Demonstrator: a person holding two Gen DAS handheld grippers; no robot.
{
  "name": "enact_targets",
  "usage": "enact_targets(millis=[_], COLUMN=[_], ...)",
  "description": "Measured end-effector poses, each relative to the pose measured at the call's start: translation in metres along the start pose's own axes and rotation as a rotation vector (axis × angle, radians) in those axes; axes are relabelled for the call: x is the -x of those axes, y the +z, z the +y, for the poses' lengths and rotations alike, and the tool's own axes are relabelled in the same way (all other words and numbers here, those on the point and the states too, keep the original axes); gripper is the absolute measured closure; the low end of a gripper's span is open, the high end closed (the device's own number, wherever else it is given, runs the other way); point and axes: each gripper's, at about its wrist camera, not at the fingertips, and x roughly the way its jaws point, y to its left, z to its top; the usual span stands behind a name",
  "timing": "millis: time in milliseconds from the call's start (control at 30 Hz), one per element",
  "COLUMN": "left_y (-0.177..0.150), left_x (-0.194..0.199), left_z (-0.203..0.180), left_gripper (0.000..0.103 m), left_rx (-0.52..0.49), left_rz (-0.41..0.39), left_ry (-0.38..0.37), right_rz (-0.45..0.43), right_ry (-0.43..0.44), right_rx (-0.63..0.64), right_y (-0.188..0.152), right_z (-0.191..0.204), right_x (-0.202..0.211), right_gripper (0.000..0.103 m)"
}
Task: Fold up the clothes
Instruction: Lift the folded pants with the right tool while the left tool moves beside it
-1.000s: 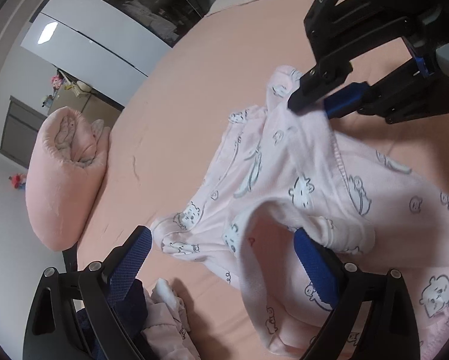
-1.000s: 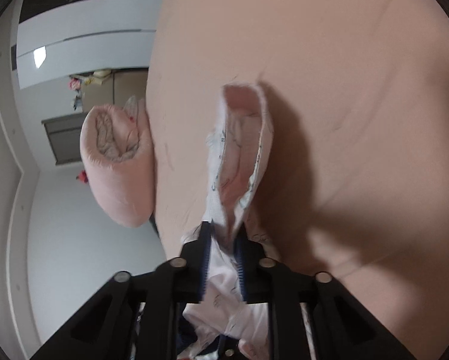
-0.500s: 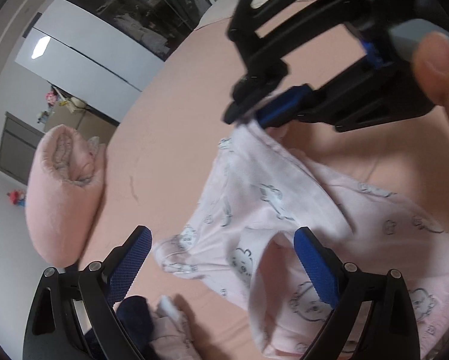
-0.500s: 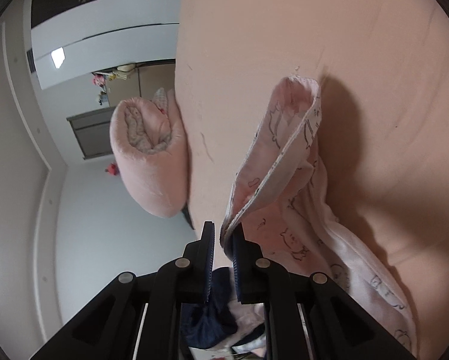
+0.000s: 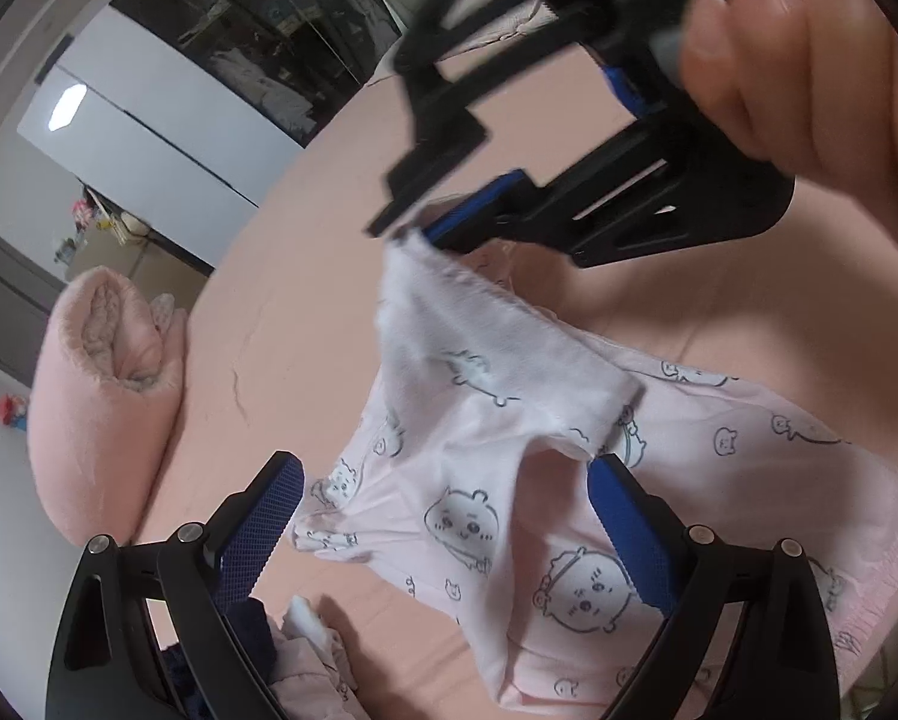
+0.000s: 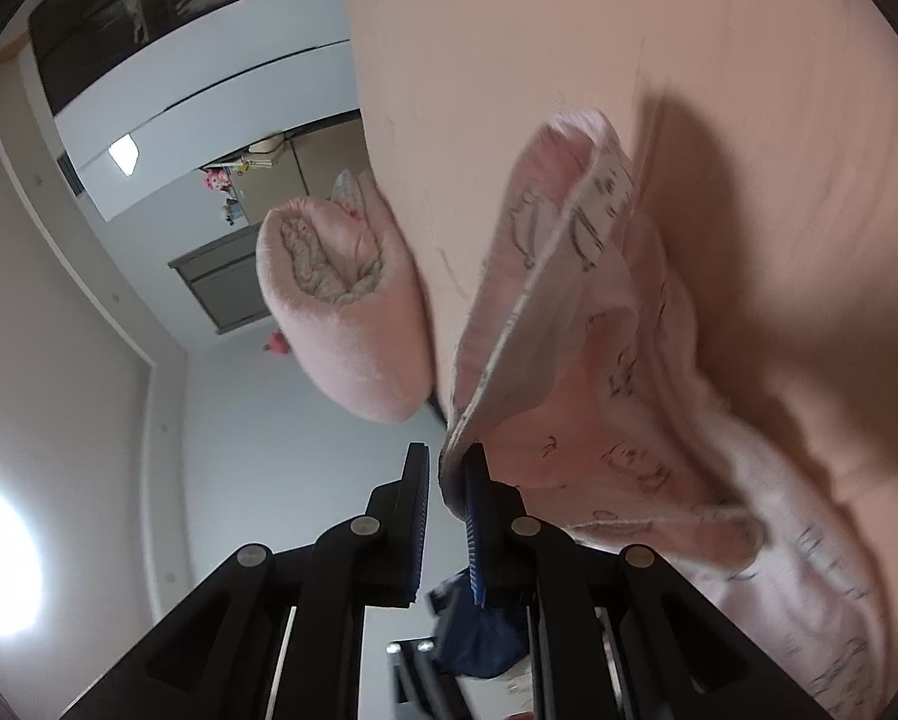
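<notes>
Left view, left gripper (image 5: 443, 516) jaws wide apart over pink garment (image 5: 569, 480) on the bed (image 5: 305, 276), right gripper (image 5: 416, 222) pinching its lifted edge, right view, right gripper (image 6: 446, 480) clamped on garment (image 6: 569, 324) hem (bear print), rolled blanket (image 6: 335, 300) beyond

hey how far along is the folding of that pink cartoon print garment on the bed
Early. Done: nothing looks folded; the pink cartoon-print garment lies rumpled on the pink bedsheet. In hand: the right tongs are pinching one edge and holding it above the sheet; the left tongs are open, straddling the cloth without gripping. Left: spreading it flat, every fold, and the crumpled clothes nearby.
</notes>
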Motion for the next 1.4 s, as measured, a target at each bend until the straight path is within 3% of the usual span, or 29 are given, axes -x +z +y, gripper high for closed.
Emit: enact_targets(millis=[167, 233, 267, 300, 400, 600, 733, 800, 867, 900, 1033, 1167, 1400], left_y=[0.003, 0.004, 0.005, 0.006, 0.01, 0.008, 0.001, -0.005, -0.011, -0.013, -0.01, 0.0, 0.006], left_x=[-0.011, -0.016, -0.019, -0.022, -0.027, -0.019, -0.014, -0.007, -0.001, 0.0, -0.001, 0.0, -0.006], left_z=[-0.005, -0.005, -0.005, -0.004, -0.003, 0.002, -0.01, -0.019, -0.028, -0.033, -0.051, -0.062, -0.05], left_gripper=[0.007, 0.022, 0.048, 0.066, 0.072, 0.069, 0.06, 0.052, 0.032, 0.028, 0.027, 0.027, 0.027], left_rx=[0.003, 0.011, 0.021, 0.044, 0.092, 0.106, 0.049, 0.038, 0.033, 0.028, -0.007, -0.009, 0.155], left_rz=[-0.01, -0.01, -0.006, 0.004, 0.007, 0.015, 0.022, -0.03, -0.071, -0.081, -0.094, -0.111, -0.119], left_ry=[-0.005, 0.013, 0.016, 0.02, 0.007, -0.087, -0.029, 0.045, 0.119, 0.141, 0.191, 0.218, 0.317], right_rz=[0.0, 0.011, 0.012, 0.013, 0.021, 0.072, 0.151, 0.196, 0.226, 0.228, 0.259, 0.284, 0.322], right_ry=[0.099, 0.101, 0.095, 0.089, 0.077, 0.106, 0.067, 0.01, -0.03, -0.051, -0.138, -0.145, -0.077], right_rx=[-0.054, -0.065, -0.073, -0.08, -0.099, -0.1, -0.112, -0.15, -0.182, -0.185, -0.171, -0.17, -0.17], right_y=[0.003, 0.004, 0.003, 0.003, 0.002, 0.004, 0.007, 0.007, 0.007, 0.007, 0.004, 0.002, -0.001], right_z=[0.004, 0.003, 0.0, -0.002, -0.007, 0.001, 0.004, 0.003, 0.001, 0.002, 0.005, 0.009, 0.03], right_x=[0.0, 0.0, 0.0, -0.001, -0.004, -0.012, -0.018, -0.02, -0.019, -0.018, -0.023, -0.033, -0.047], right_gripper=[0.094, 0.094, 0.094, 0.094, 0.094, 0.094, 0.094, 0.094, 0.094, 0.094, 0.094, 0.094, 0.094])
